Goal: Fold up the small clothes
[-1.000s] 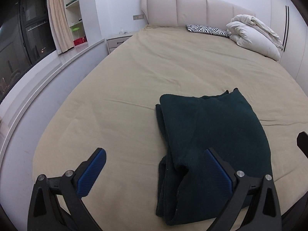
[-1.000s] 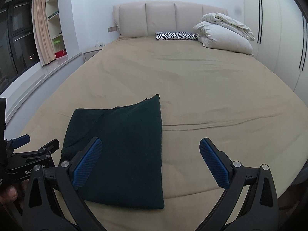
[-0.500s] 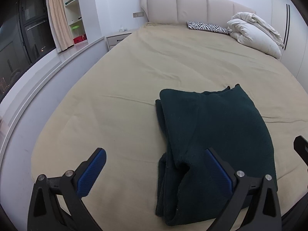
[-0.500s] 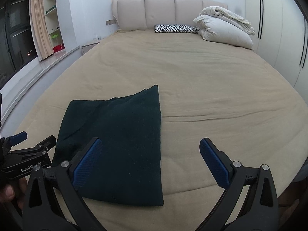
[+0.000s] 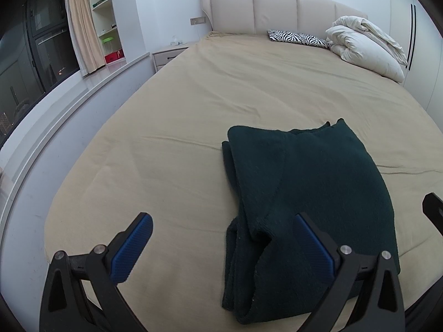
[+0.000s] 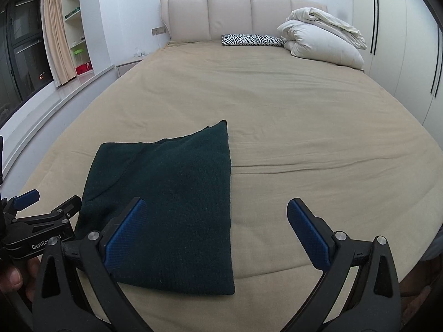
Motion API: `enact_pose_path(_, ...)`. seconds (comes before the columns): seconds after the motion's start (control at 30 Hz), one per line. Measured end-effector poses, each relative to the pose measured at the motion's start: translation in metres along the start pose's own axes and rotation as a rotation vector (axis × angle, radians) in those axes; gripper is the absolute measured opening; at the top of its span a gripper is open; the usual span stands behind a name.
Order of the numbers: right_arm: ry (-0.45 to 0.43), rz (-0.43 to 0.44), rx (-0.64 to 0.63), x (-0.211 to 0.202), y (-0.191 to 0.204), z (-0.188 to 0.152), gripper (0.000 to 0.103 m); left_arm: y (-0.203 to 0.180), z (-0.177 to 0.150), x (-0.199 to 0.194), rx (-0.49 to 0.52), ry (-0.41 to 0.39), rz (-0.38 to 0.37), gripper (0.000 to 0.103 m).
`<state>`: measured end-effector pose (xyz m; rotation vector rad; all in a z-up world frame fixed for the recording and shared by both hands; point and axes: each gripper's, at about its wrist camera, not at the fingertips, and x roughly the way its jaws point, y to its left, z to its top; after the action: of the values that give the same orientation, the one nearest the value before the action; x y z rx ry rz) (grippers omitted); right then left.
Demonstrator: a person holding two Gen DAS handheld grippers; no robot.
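Note:
A dark green garment [image 5: 310, 193] lies folded in a rectangle near the front edge of the beige bed [image 5: 221, 88]; it also shows in the right wrist view [image 6: 171, 193]. Its left side shows stacked folded layers. My left gripper [image 5: 224, 238] is open and empty, held above the garment's near left corner. My right gripper [image 6: 218, 229] is open and empty, above the garment's near right edge. The left gripper shows at the left edge of the right wrist view [image 6: 41, 221].
A zebra-print pillow [image 5: 299, 37] and a folded white duvet [image 5: 365, 47] lie at the headboard [image 5: 277, 8]. A white ledge [image 5: 55, 105], nightstand [image 5: 171, 55], curtain and shelves are left of the bed. White wardrobes [image 6: 401, 41] stand on the right.
Both grippers stay open and empty. Both views have shifted slightly, tilting down then back up; the garment has not moved.

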<state>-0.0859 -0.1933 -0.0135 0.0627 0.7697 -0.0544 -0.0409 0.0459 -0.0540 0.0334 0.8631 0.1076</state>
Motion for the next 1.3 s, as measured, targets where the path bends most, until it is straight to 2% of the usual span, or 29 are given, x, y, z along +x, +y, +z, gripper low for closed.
enact_pose_path(1.3,0.014,-0.006,0.009,0.0034,0.0019,-0.0022,0.103,0.0023,-0.0047,0.0086,0.011,0.01,-0.004,0.103)
